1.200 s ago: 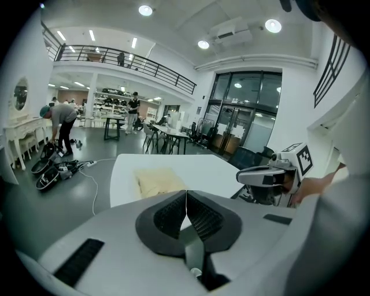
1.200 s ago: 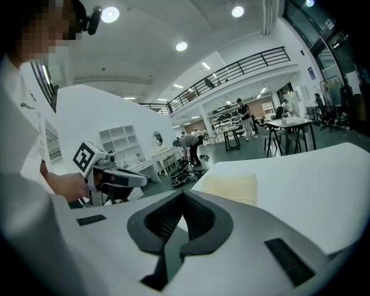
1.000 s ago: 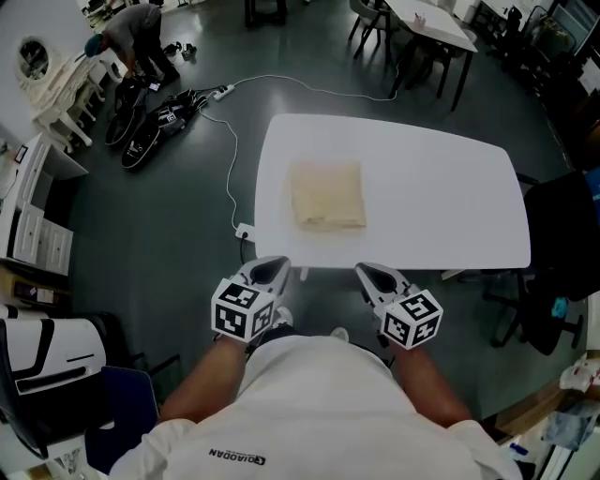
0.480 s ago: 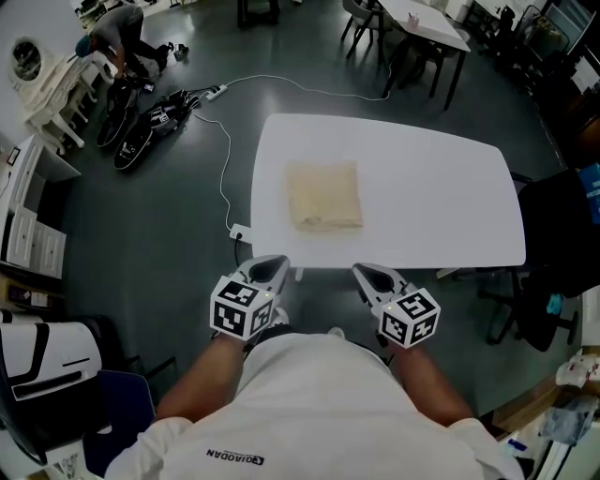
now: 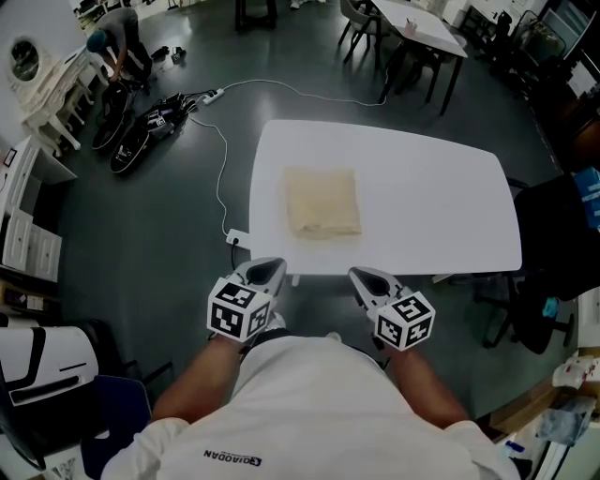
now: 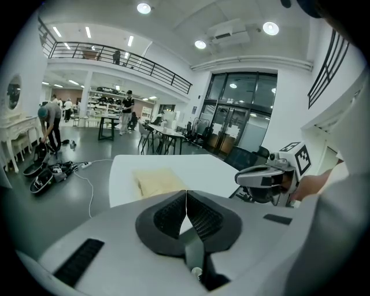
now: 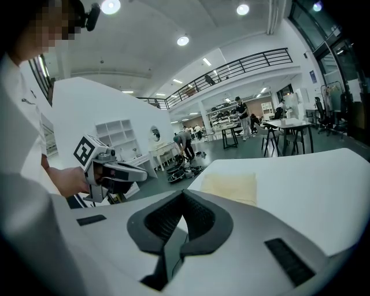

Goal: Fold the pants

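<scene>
The beige pants [image 5: 322, 202] lie folded into a flat rectangle on the left half of the white table [image 5: 431, 206]; they also show as pants [image 6: 159, 181] and pants [image 7: 230, 187] in the gripper views. Both grippers hang in front of the table's near edge, close to my body and apart from the pants. My left gripper [image 5: 265, 272] is shut with nothing between its jaws, also seen as left gripper [image 6: 186, 194]. The right gripper [image 5: 364, 277] is shut and empty too, right gripper [image 7: 182, 195].
A white cable [image 5: 225, 178] runs over the grey floor left of the table to a power strip [image 5: 233, 237]. Bags [image 5: 141, 131] and a bending person [image 5: 112, 47] are far left. A dark chair [image 5: 553, 244] stands at the table's right end; more tables [image 5: 422, 28] behind.
</scene>
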`<state>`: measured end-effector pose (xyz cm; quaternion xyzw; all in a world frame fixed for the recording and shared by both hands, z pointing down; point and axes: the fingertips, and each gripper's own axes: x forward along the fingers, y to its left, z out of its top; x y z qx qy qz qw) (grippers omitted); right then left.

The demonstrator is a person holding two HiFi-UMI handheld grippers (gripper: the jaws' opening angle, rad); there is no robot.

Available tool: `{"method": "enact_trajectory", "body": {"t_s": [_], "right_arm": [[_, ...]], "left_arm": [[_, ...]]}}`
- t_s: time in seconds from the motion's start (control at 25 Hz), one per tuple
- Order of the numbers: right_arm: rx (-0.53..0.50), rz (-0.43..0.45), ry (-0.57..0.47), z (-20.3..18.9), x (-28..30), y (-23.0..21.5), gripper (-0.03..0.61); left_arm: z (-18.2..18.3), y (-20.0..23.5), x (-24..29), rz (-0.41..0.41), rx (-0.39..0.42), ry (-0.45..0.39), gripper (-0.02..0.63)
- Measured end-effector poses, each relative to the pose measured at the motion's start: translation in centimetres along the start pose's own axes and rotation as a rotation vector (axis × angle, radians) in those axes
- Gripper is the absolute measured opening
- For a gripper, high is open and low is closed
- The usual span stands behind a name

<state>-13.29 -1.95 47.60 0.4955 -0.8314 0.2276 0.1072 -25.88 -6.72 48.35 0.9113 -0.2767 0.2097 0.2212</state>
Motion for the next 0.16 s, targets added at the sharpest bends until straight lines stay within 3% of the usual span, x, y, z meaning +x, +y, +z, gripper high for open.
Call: {"method": "enact_trajectory", "body": {"t_s": [0.16], "right_arm": [[-0.004, -0.01, -0.002, 0.2, 0.37, -0.46, 0.018]], "left_arm": [[0.37, 0.16, 0.58, -0.008, 0.01, -0.004, 0.028]]}}
